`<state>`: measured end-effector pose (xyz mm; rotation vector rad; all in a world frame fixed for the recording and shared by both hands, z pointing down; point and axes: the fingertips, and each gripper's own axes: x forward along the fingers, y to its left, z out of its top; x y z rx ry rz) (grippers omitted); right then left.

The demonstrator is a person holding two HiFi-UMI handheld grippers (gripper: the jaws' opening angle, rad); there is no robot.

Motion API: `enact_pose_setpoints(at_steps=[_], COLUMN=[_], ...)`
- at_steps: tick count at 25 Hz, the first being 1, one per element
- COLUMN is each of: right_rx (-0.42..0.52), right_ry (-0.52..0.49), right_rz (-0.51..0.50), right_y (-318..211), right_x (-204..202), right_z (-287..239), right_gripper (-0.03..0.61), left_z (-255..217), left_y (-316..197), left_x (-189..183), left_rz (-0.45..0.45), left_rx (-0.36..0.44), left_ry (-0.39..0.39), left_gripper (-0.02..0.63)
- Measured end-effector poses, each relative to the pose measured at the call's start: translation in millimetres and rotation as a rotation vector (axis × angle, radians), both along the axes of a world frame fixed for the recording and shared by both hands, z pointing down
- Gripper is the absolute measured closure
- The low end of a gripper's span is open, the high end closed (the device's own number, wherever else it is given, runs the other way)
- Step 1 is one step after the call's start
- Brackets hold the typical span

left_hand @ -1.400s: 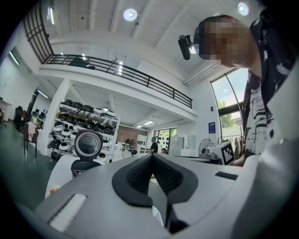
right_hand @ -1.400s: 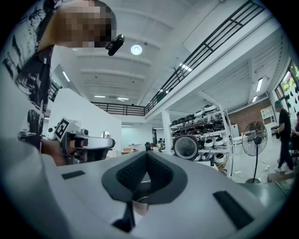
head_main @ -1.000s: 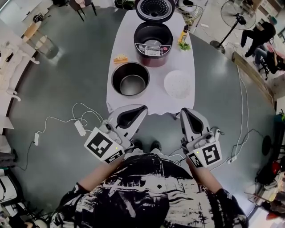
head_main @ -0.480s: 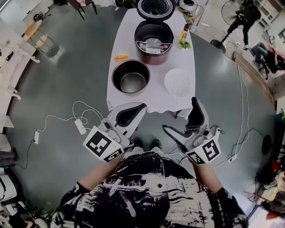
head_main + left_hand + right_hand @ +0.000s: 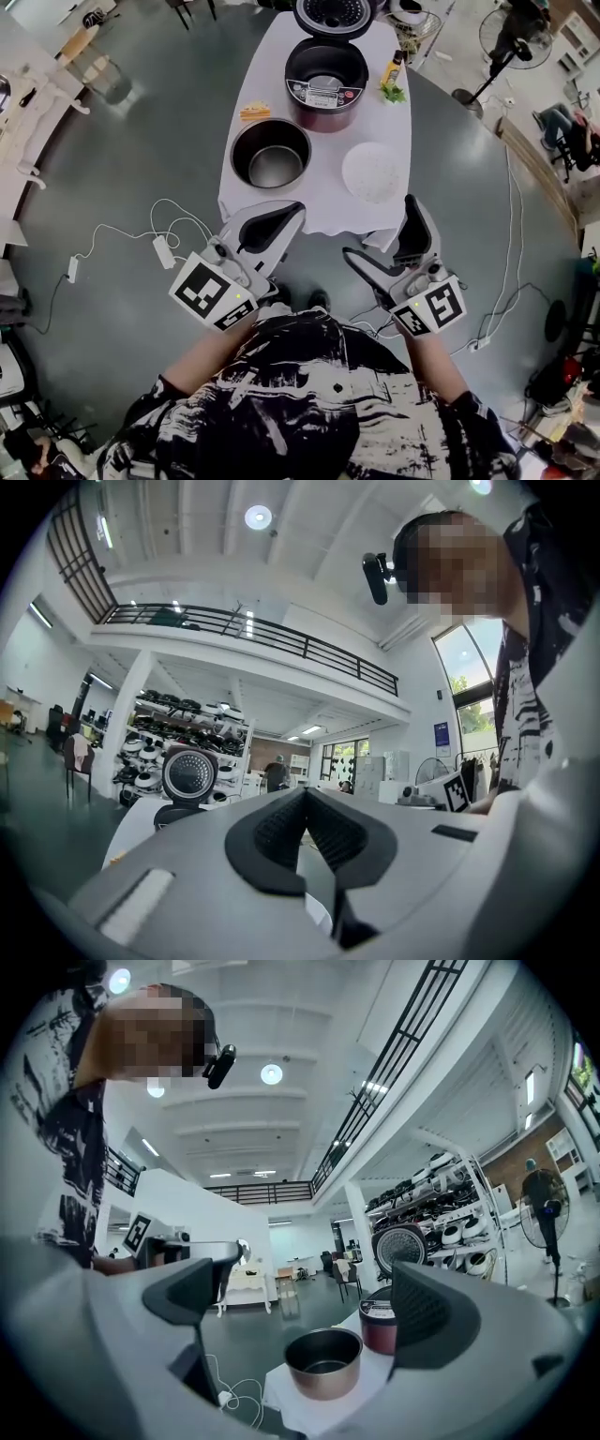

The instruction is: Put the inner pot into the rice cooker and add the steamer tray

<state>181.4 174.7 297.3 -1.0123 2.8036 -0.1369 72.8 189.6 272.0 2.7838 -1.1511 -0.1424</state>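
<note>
**A:** Where does everything stand?

**B:** Nothing is in hand. The round dark metal inner pot (image 5: 272, 155) sits on the white-covered table (image 5: 319, 204), on the near left. The dark red rice cooker (image 5: 325, 80) is behind it with its lid up and its well empty. The white round perforated steamer tray (image 5: 375, 172) lies to the pot's right, apart from it.

**A:** And the grippers?

**B:** Both hang off the table's near edge, short of everything. The right gripper (image 5: 378, 225) has its jaws spread wide with nothing between them, and in its own view the pot (image 5: 323, 1361) and cooker (image 5: 380, 1321) show through the gap. The left gripper (image 5: 295, 208) has its jaws pressed together and is empty.

**A:** So the step is reaching for the pot. How would you take it?

**B:** By the rim, I'd say. The pot looks too wide to span, so put one jaw inside the wall and one outside, pinching the lip. The right gripper is ready for that. The left would need to open first if it takes the opposite side.

**A:** Two grips, then?

**B:** Probably wiser. A single pinch on a smooth metal wall may let the pot tilt. Hold it on opposite sides, lift it level, carry it clear of the cooker's front panel, and lower it straight into the well.

**A:** And the tray?

**B:** Leave it until the pot is seated.
</note>
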Motion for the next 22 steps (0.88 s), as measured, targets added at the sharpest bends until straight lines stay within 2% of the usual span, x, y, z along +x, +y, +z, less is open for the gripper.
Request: enact_pose_setpoints(at_steps=[5,11,15,22], right_rx=[-0.009,-0.035,-0.052,-0.112], right_ry=[0.036,0.06,0.082,0.138], right_rz=[-0.034,-0.065,-0.057,-0.013], right_y=[-26.8,-64.9,-97.9,-163.2], right_x=[6.0,-8.9,-26.9,-70.6], right_z=[12.8,27.7,38.4,62.0], right_gripper=[0.034,0.034,0.034,0.034], left_z=[1.7,7.5,11.1,11.0], left_y=[-14.2,-45.9,-82.0,-160.3], left_x=[4.2,-11.3,-25.6,-65.5], left_rz=[-0.052,-0.09,-0.077,0.002], left_rx=[0.01,-0.001,0.003,-0.003], left_ry=[0.0,-0.008,0.0,0.019], left_gripper=[0.609,0.609,0.609,0.609])
